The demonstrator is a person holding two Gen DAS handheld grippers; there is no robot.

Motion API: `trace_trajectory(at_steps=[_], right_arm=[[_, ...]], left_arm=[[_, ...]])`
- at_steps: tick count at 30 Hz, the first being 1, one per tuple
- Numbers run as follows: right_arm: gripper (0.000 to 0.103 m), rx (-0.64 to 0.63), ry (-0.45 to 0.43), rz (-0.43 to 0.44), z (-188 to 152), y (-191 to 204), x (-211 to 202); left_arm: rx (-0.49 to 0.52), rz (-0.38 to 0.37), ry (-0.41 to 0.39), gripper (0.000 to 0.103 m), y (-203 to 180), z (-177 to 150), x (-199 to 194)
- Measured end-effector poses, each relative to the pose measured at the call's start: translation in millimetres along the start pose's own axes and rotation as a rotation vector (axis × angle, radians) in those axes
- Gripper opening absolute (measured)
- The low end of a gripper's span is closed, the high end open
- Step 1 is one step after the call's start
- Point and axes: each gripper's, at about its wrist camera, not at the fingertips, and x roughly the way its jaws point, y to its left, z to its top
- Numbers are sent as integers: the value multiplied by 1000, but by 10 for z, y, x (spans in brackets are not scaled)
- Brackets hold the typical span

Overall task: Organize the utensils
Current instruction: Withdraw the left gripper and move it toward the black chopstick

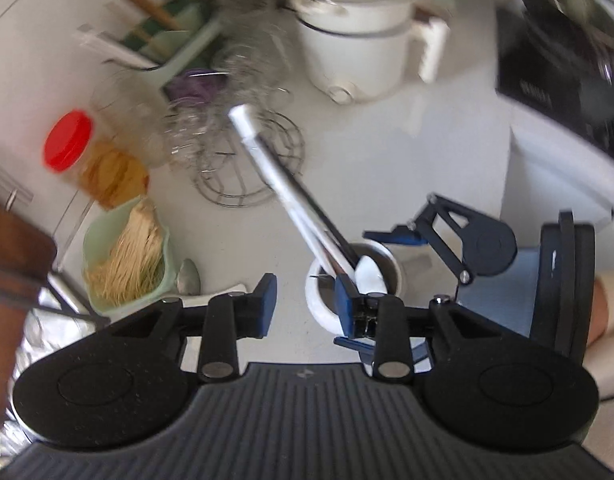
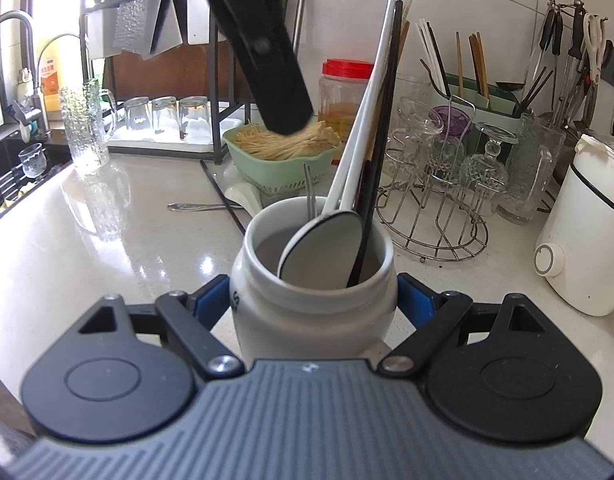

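Holding the white jar (image 2: 313, 300) steady, your right gripper (image 2: 313, 304) has both blue pads pressed on its sides. Inside it stand a white spoon (image 2: 327, 248), a black chopstick (image 2: 377, 160) and a fork (image 2: 310, 192), handles leaning up and away from you. Your left gripper (image 1: 305, 304) hangs above the jar's mouth, jaws partly apart and empty. Farther back, a metal spoon (image 2: 199, 207) lies flat on the counter (image 2: 107, 240) beside the green basket (image 2: 283, 168), long axis crosswise; your left hand looks nearer it.
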Motion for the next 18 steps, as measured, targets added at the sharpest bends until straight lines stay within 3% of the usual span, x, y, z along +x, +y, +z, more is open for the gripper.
trace_trajectory(at_steps=[8,18], right_arm=[[90,22,17,-33,40,41,31],[90,31,38,-58,63,86,41]], left_arm=[[-299,-47,-70,37,356,-528,60],[-487,-5,-122,37,385,-976,235]])
